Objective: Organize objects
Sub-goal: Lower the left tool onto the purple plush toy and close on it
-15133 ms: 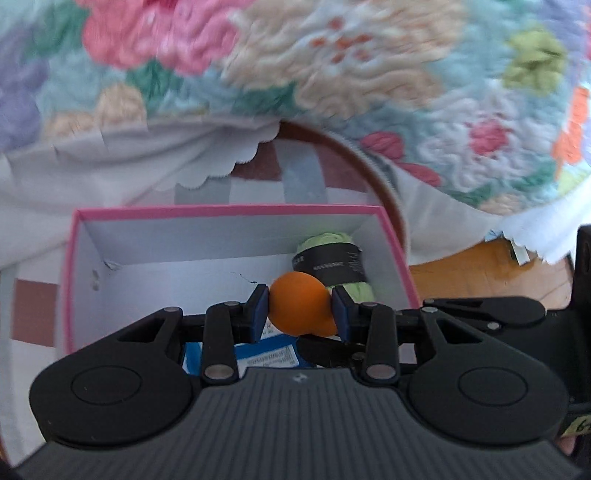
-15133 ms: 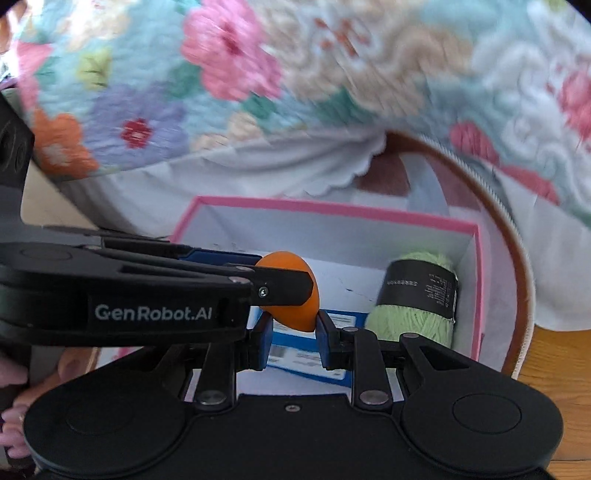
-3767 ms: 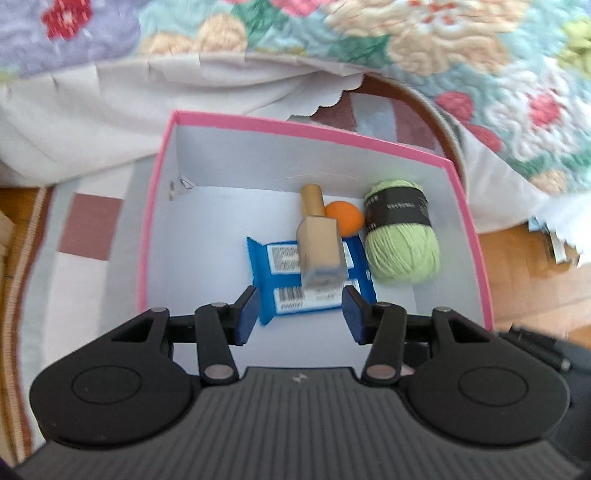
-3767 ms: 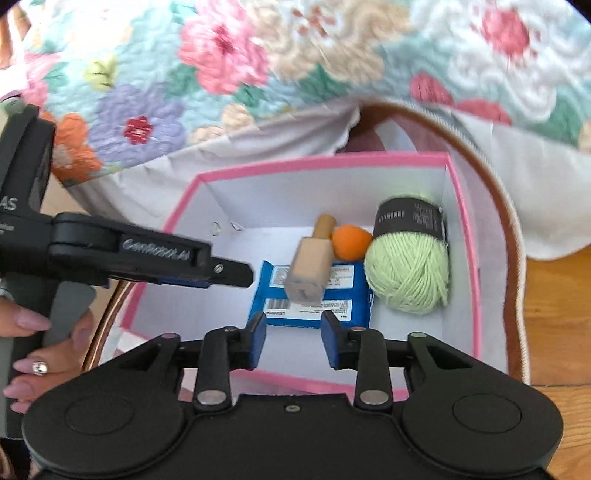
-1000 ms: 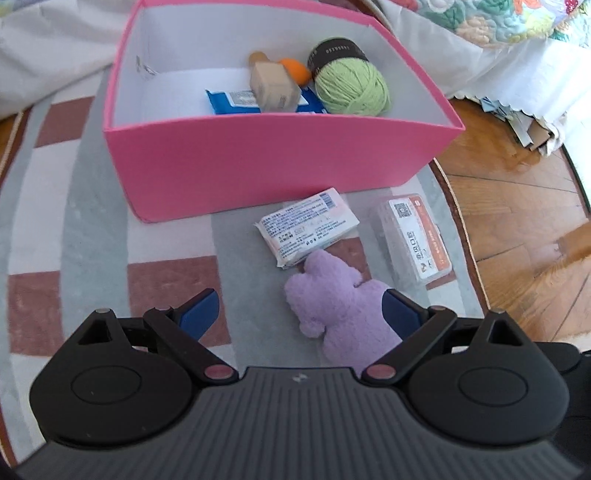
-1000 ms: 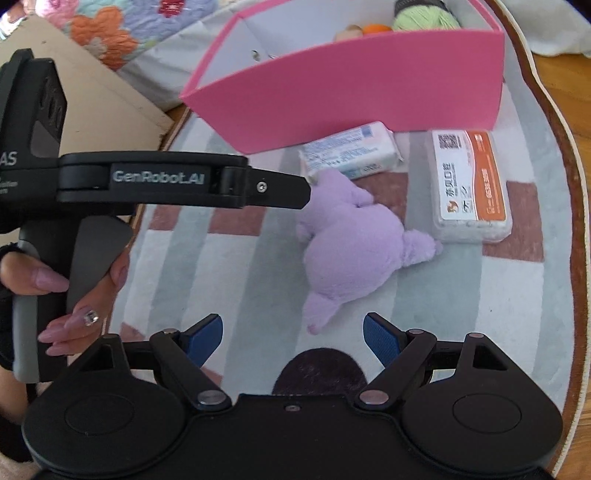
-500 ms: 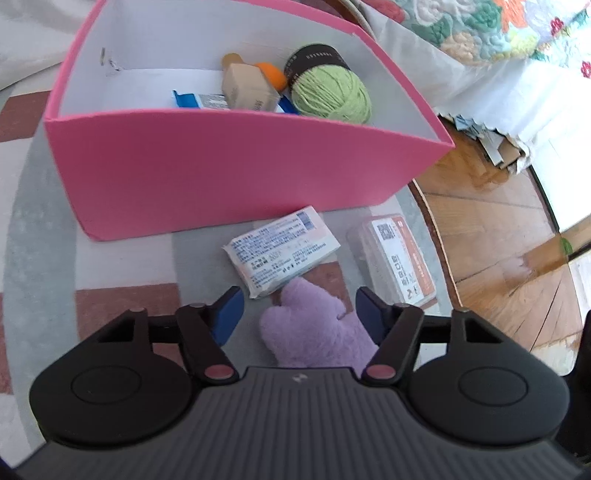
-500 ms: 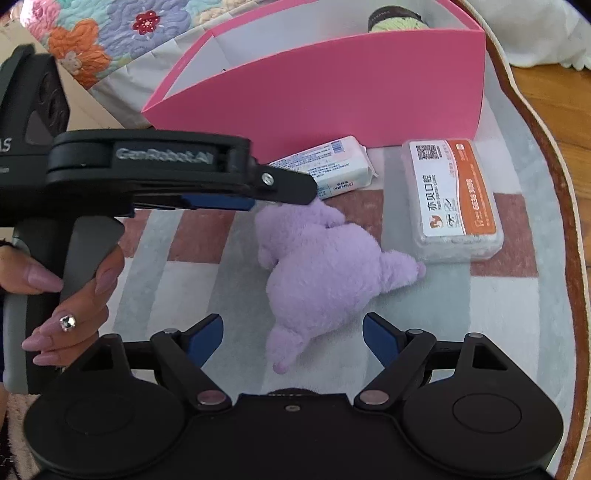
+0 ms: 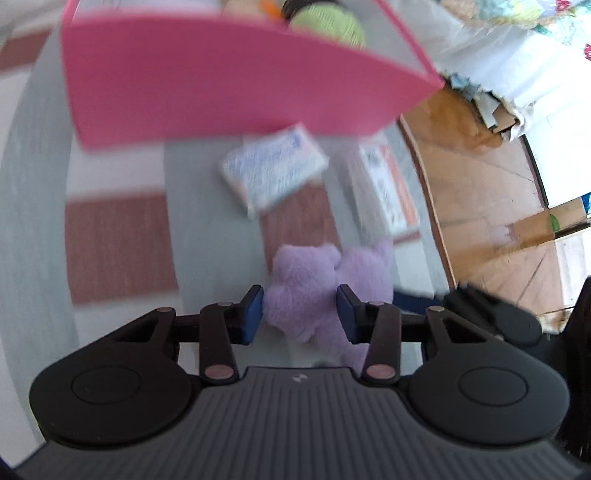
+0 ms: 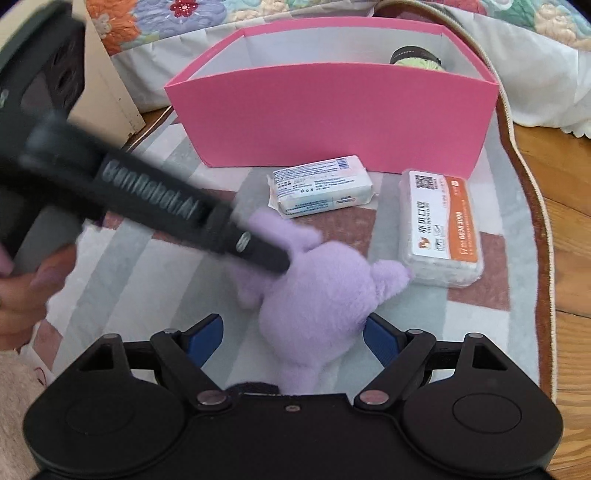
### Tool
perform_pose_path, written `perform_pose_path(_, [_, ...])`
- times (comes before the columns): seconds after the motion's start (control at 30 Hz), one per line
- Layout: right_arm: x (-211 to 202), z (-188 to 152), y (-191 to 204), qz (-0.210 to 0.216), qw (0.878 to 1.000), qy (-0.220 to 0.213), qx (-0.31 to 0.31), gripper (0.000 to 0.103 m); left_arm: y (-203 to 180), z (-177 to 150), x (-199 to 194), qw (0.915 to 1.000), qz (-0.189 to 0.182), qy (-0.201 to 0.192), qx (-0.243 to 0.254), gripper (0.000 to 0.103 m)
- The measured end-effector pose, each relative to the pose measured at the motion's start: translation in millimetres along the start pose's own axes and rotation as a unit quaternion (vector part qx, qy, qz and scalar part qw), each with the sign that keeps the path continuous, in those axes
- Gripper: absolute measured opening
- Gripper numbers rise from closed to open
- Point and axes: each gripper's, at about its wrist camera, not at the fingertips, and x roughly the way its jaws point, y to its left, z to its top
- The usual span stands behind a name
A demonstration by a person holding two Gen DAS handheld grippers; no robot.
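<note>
A purple plush toy (image 10: 314,291) lies on the striped rug in front of the pink box (image 10: 332,114). My left gripper (image 9: 300,308) has closed on one end of the plush (image 9: 314,291), its blue pads pressed against the fur. In the right wrist view the left gripper's finger (image 10: 251,247) reaches onto the plush from the left. My right gripper (image 10: 293,334) is wide open, its blue pads on either side of the plush's near end without touching it. A green yarn ball (image 9: 328,26) shows inside the box.
A white-and-blue wipes pack (image 10: 319,186) and a clear case with an orange label (image 10: 439,227) lie on the rug between the plush and the box. Wooden floor (image 9: 480,192) lies right of the rug. A flowered quilt (image 10: 184,14) hangs behind the box.
My left gripper has dropped low and closed its jaws on the plush toy. My right gripper has moved closer, so the plush now sits between its open jaws.
</note>
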Motion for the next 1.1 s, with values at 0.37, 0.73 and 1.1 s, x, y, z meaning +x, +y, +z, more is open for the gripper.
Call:
perform_pose_path(0.37, [-2.8,-9.5,3.2,-0.037,0.998,-0.028,-0.046,0.082,4.2,-2.8,-7.5,0.9993,0.028,-0.024,-0.002,0.051])
perform_pose_path(0.73, [1.8,-13.9,-1.8,-0.026,0.999,-0.028,-0.019,0.062,-1.7,-4.8,2.9,0.9992,0.000,-0.031,-0.025,0.038])
perform_pose_path(1.1, [1.8,-16.0,-3.9,-0.005,1.000,-0.008,0.009,0.058,-16.2,-13.8,-5.9,0.9987,0.018,-0.042,-0.023,0.038])
